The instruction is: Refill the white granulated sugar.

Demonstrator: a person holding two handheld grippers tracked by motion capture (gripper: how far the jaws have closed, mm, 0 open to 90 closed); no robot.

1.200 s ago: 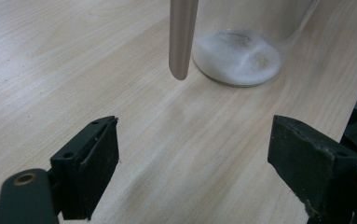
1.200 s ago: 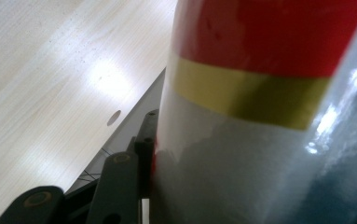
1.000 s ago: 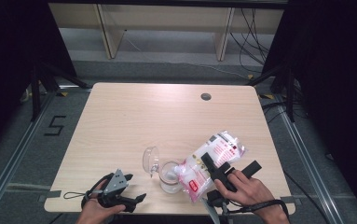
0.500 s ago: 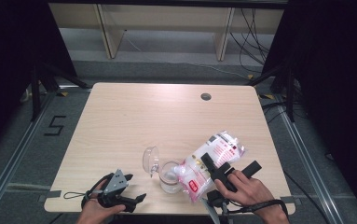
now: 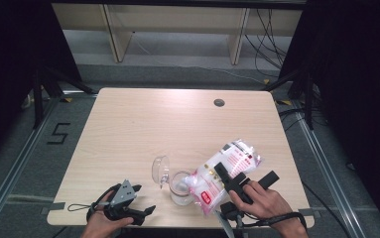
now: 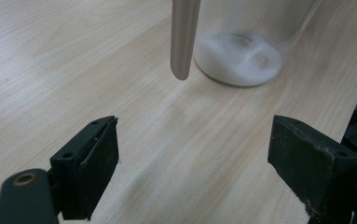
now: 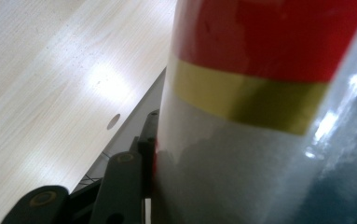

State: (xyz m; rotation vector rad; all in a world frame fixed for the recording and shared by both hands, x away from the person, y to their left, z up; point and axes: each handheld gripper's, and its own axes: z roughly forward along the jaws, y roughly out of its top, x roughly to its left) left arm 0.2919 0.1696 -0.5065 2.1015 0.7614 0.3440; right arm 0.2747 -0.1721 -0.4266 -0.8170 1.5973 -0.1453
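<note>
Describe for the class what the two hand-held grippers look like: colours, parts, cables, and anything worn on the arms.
Both grippers are black with two flat jaws. The left gripper carries a grey three-cornered plate and trails a thin black looped cable. The right gripper has long bar-shaped jaws; a black cord circles that wrist. Forearms are bare, with no sleeves.

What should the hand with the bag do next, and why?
Probably tip the bag a little further. The right tongs grip it slanted, its low end at the mouth of the glass jar, and the left gripper view shows a shallow layer of white powder at the jar's bottom.
</note>
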